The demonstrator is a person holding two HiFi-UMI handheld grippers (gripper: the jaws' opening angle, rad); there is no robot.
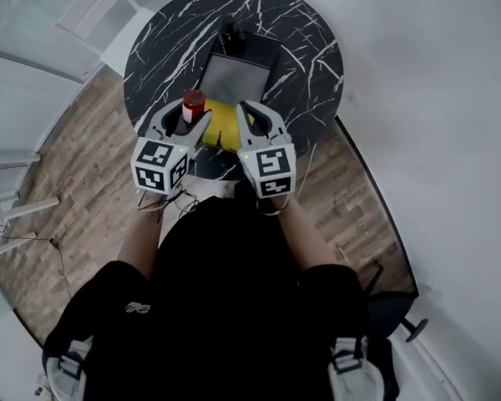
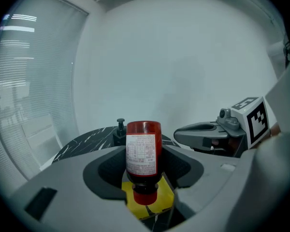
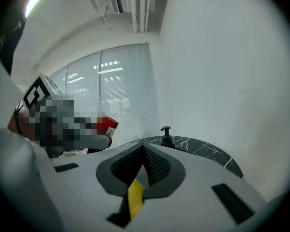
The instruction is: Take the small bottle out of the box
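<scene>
The small bottle sits clamped between the jaws of the left gripper. The pads press on its labelled middle, its red cap end points down toward the camera and its flat base points away. It looks small and light, so weight should matter little. The body is round and glossy, so it could twist or slip under a loose squeeze. Whether it is glass or hard plastic cannot be told, so a firm but not crushing hold seems wise. The paper label is probably the best place to grip, since it is less slick than the bare red surface and lies near the bottle's balance point. Just below the cap lies the yellow box, and the bottle appears to be clear of it or nearly so. In the head view the box rests near the near edge of the round black marbled table, between the two grippers. The right gripper has its jaws together at the tips. A sliver of yellow shows through the gap behind them, and it cannot be told whether they pinch part of the box. Farther back on the table lies a flat grey tray.
</scene>
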